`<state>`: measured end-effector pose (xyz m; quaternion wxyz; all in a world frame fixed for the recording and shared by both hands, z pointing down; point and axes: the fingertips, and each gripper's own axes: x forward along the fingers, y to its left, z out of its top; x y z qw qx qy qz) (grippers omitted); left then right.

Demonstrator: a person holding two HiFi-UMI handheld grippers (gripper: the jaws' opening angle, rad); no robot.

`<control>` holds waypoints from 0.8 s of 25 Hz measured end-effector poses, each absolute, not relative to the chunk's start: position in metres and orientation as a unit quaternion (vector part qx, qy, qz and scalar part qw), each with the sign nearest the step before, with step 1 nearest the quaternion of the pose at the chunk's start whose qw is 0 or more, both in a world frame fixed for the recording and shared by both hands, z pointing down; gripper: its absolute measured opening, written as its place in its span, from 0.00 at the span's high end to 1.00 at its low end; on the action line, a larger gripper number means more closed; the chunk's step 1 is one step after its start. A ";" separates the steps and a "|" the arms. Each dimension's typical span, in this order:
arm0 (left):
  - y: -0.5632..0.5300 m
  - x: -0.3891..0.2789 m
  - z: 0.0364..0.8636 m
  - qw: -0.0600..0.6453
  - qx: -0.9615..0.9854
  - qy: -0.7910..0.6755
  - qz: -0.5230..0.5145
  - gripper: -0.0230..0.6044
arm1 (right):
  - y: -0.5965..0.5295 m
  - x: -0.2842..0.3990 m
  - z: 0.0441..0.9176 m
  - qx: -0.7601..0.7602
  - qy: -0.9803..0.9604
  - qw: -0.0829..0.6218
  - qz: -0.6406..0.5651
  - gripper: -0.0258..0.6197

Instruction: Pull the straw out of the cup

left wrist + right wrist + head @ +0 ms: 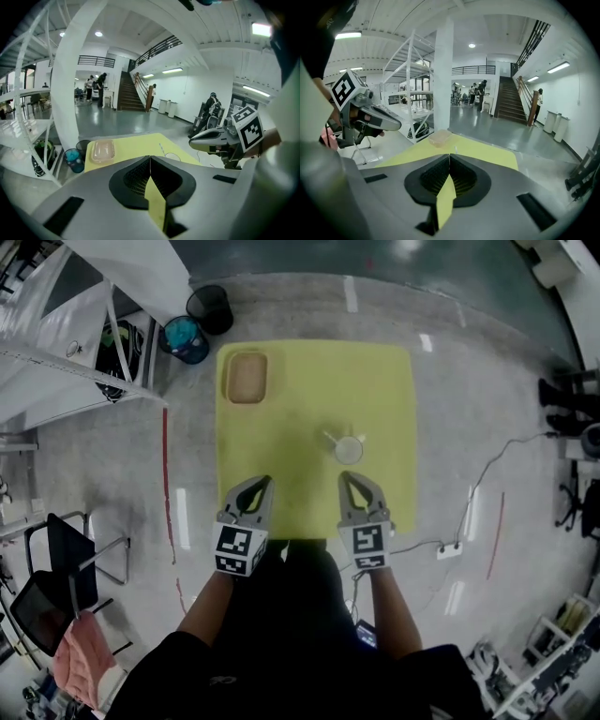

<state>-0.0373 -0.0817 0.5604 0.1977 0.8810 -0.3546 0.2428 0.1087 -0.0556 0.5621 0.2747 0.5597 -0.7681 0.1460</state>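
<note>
A small clear cup (350, 450) with a thin straw (332, 438) leaning to its left stands right of centre on the yellow table (309, 390). Both grippers hover over the table's near edge, short of the cup. The left gripper (266, 481) has its jaws closed tip to tip with nothing between them. My right gripper (345, 475) is shut too and empty, just in front of the cup. In the left gripper view the cup (172, 157) and straw (161, 149) show past the closed tips (150, 157). In the right gripper view only the straw (455, 149) peeks over the shut tips (449, 155).
A clear shallow tray (246, 377) lies at the table's far left corner. A black bin (209, 307) and a teal bin (185, 339) stand beyond that corner beside white shelving (75, 343). A chair (56, 568) is at the left, a power strip (448, 549) on the floor at the right.
</note>
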 end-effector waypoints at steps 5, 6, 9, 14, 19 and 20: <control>-0.084 -0.051 0.567 0.214 0.862 -0.386 0.249 0.89 | -0.070 0.108 0.577 0.535 -0.780 0.289 0.146 0.93; -0.084 -0.051 0.568 0.217 0.860 -0.389 0.248 0.89 | -0.072 0.108 0.580 0.530 -0.782 0.292 0.147 0.93; -0.084 -0.047 0.570 0.223 0.856 -0.395 0.248 0.89 | -0.077 0.108 0.587 0.518 -0.787 0.302 0.145 0.93; -0.080 -0.039 0.571 0.225 0.853 -0.401 0.247 0.89 | -0.080 0.111 0.599 0.503 -0.794 0.309 0.146 0.93; -0.074 -0.040 0.573 0.225 0.843 -0.418 0.251 0.89 | -0.085 0.116 0.611 0.492 -0.798 0.317 0.146 0.93; -0.073 -0.042 0.573 0.227 0.841 -0.423 0.251 0.89 | -0.087 0.116 0.613 0.490 -0.798 0.319 0.146 0.93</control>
